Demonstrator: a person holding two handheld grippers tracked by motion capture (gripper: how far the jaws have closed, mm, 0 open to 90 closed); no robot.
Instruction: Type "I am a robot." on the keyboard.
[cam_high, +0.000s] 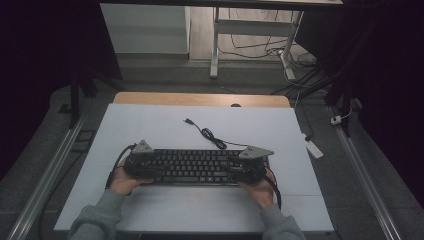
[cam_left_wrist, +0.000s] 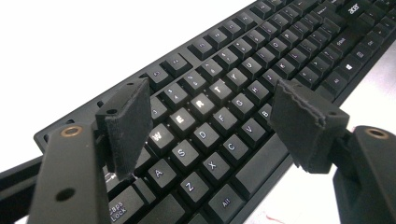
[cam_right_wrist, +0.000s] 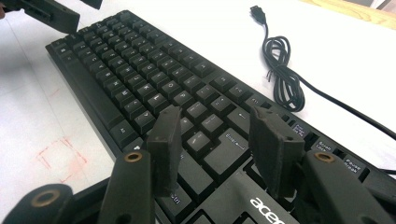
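Observation:
A black keyboard (cam_high: 197, 167) lies across the white table (cam_high: 150, 125), near the front edge. My left gripper (cam_high: 152, 170) hovers over its left end, a hand behind it. In the left gripper view its jaws (cam_left_wrist: 210, 112) stand open above the letter keys (cam_left_wrist: 224, 93), with nothing pressed between the pads. My right gripper (cam_high: 240, 171) is over the keyboard's right part. In the right gripper view its jaws (cam_right_wrist: 217, 123) are open above the Enter key area (cam_right_wrist: 140, 74). The left gripper (cam_right_wrist: 51, 14) shows far off at that view's top left.
The keyboard's black cable (cam_high: 210, 135) lies coiled behind it on the table, plug end loose (cam_right_wrist: 280, 79). Faint red marks (cam_right_wrist: 60, 158) sit on the table in front of the keyboard. A wooden strip (cam_high: 200, 99) edges the far side. A white power strip (cam_high: 314, 148) lies on the floor at right.

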